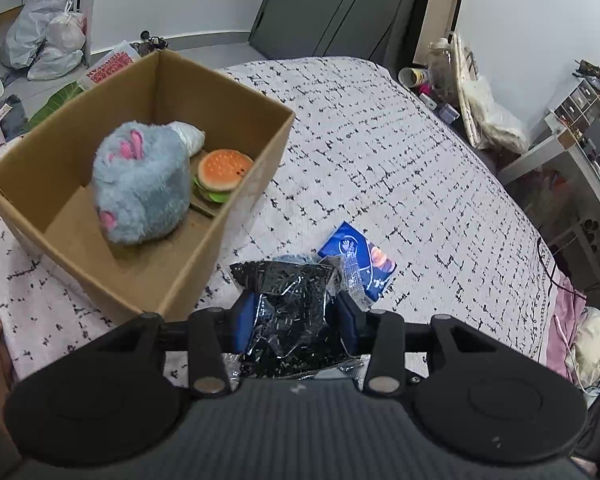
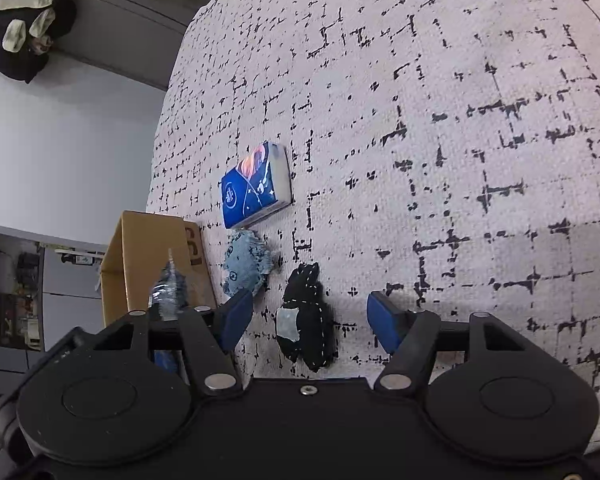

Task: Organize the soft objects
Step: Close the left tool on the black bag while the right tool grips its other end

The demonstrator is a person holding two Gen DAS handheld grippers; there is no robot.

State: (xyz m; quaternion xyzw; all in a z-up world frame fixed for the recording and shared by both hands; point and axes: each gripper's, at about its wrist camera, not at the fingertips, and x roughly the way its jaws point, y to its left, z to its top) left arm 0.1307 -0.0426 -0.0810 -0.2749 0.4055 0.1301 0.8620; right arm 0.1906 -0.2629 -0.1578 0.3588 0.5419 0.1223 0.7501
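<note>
Left gripper [image 1: 296,312] clamped on a crinkly black plastic packet [image 1: 290,312], lifted just beside the open brown cardboard box [image 1: 204,248] on the patterned bedspread [image 2: 460,160]. Right gripper [image 2: 310,320] part-open, straddling a black stitched fabric pouch [image 2: 306,320] without touching. Next: carry packet over box rim, release; close on pouch.

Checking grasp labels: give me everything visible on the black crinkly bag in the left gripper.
The black bag looks like thin, glossy plastic film, crumpled, speckled with small white marks, with a clear or silvery edge at its bottom and right. It sits between the blue pads of the left gripper, which press its sides, so it is held above the patterned bedspread, beside the cardboard box. Contents cannot be told.
</note>
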